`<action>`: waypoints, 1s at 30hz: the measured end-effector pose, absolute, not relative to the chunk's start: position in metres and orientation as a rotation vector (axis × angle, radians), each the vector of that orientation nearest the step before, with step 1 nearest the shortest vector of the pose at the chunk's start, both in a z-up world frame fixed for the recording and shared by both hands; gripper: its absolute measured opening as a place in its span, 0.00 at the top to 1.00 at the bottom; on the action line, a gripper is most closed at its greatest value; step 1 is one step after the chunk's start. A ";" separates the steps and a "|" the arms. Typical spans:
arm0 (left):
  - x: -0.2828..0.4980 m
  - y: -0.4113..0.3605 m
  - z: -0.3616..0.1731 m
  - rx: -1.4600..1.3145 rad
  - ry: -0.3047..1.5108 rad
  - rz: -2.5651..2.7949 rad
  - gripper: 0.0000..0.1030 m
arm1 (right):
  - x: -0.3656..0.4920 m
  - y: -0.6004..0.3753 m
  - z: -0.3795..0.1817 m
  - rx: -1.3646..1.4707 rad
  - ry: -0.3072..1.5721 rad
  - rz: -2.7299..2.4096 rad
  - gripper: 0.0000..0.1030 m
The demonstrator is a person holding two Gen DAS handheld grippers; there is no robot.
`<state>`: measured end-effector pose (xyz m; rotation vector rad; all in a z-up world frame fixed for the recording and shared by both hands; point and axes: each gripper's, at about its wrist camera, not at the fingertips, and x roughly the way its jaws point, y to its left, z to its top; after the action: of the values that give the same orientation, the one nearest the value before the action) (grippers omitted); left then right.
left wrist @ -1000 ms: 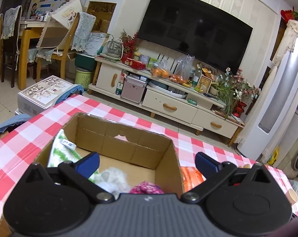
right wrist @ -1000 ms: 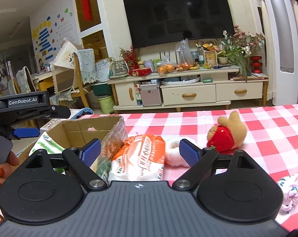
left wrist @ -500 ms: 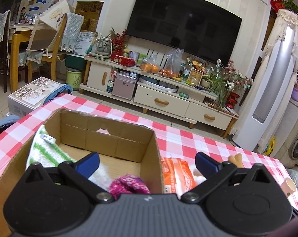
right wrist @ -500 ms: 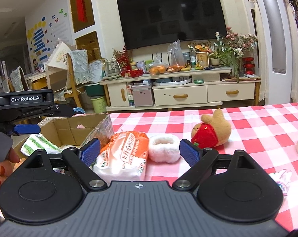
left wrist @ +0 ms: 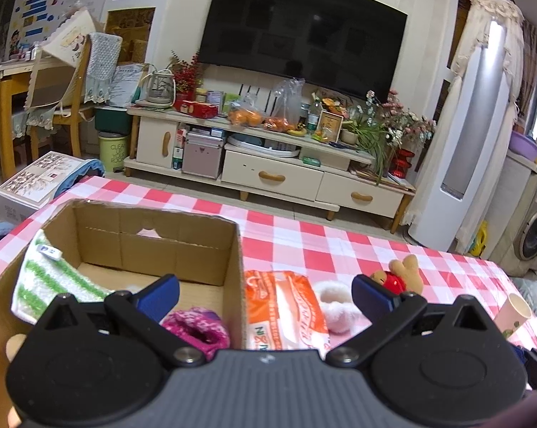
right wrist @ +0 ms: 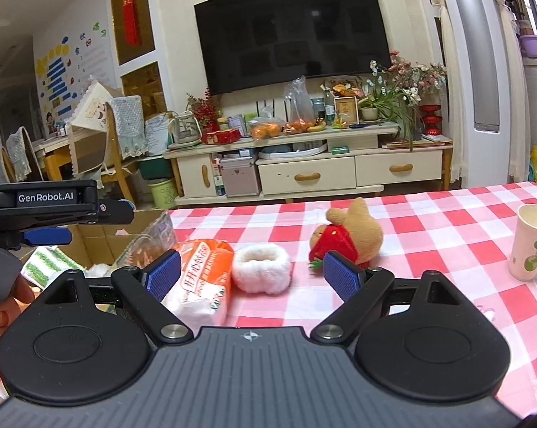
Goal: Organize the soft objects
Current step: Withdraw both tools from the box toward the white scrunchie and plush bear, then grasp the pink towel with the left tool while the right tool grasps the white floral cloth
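An open cardboard box stands on the checked table, holding a green-striped white cloth and a pink knitted piece. Right of the box lie an orange and white soft pack, a white fluffy ring and a brown plush toy in red. My left gripper hangs open over the box's right wall, holding nothing. My right gripper is open just short of the fluffy ring, which lies ahead between its fingers. The left gripper also shows at the right wrist view's left edge.
A paper cup stands at the right on the red-checked tablecloth. Beyond the table's far edge are a TV cabinet and chairs. A person's fingers hold the left gripper's handle.
Both grippers have shifted right along the table. The left view now takes in the pack, ring and plush; the right view has left the box behind and the cup has come in.
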<state>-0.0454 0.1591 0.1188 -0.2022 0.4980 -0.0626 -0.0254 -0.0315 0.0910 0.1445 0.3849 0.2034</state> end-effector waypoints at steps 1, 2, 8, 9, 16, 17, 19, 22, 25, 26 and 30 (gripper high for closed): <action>-0.045 0.157 0.118 -0.197 0.499 -0.066 0.01 | -0.026 -0.032 0.090 0.147 0.385 0.198 0.00; -0.045 0.153 0.118 -0.192 0.500 -0.069 0.01 | -0.027 -0.032 0.090 0.150 0.385 0.194 0.00; -0.046 0.138 0.115 -0.159 0.504 -0.094 0.01 | -0.030 -0.034 0.088 0.161 0.383 0.158 0.00; -0.047 0.135 0.115 -0.151 0.504 -0.098 0.01 | -0.030 -0.036 0.088 0.165 0.383 0.151 0.00; -0.049 0.115 0.112 -0.103 0.502 -0.139 0.01 | -0.034 -0.042 0.086 0.195 0.379 0.105 0.00; -0.050 0.112 0.112 -0.093 0.502 -0.145 0.01 | -0.035 -0.043 0.086 0.201 0.378 0.099 0.00; -0.052 0.106 0.111 -0.079 0.502 -0.159 0.01 | -0.037 -0.047 0.085 0.210 0.375 0.084 0.00; -0.053 0.097 0.110 -0.060 0.505 -0.179 0.01 | -0.040 -0.053 0.085 0.222 0.371 0.059 0.00; -0.054 0.088 0.108 -0.041 0.509 -0.202 0.01 | -0.046 -0.059 0.083 0.240 0.371 0.036 0.00; -0.055 0.084 0.107 -0.032 0.510 -0.210 0.01 | -0.046 -0.060 0.083 0.245 0.371 0.029 0.00; -0.058 0.073 0.102 -0.001 0.517 -0.240 0.01 | -0.052 -0.068 0.081 0.258 0.370 -0.002 0.00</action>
<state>-0.0580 0.0734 0.1024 -0.0012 0.5172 -0.2398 -0.0524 -0.0681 0.0806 0.2581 0.3698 -0.0024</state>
